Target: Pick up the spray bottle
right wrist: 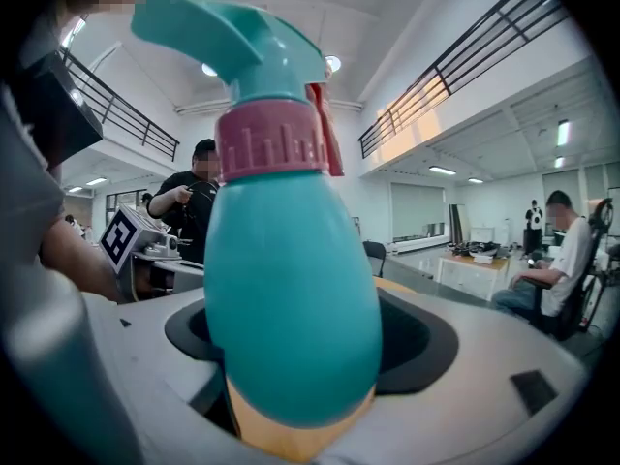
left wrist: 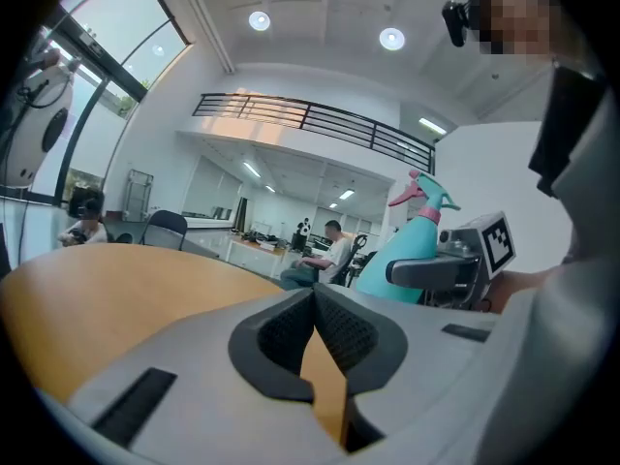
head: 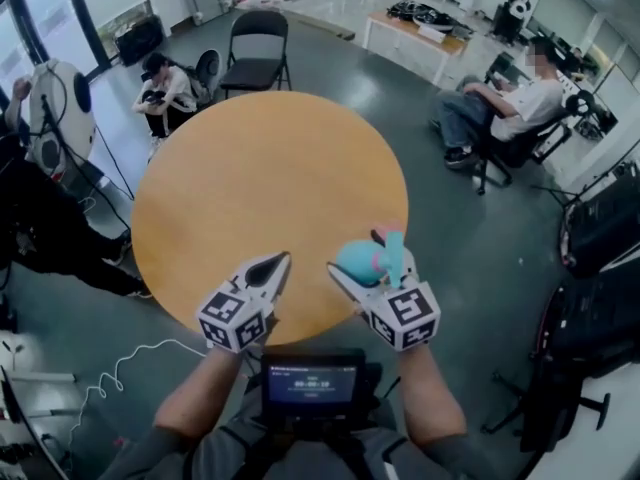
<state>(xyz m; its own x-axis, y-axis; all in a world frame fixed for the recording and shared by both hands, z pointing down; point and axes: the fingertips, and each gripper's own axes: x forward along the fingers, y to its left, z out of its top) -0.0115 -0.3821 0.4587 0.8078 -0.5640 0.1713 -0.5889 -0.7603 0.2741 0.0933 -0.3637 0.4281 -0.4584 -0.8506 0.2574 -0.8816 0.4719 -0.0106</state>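
Grey left gripper (head: 281, 260), right gripper (head: 362, 270), black-and-white marker cubes (head: 235, 320), grey sleeves (head: 140, 458)

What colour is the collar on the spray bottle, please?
Pink; the spray bottle's collar shows best in the right gripper view.

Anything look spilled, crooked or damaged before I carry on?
Nothing stands out. The spray bottle sits nozzle-up, clamped in the right gripper; no liquid shows on the table. The left gripper is shut and empty.
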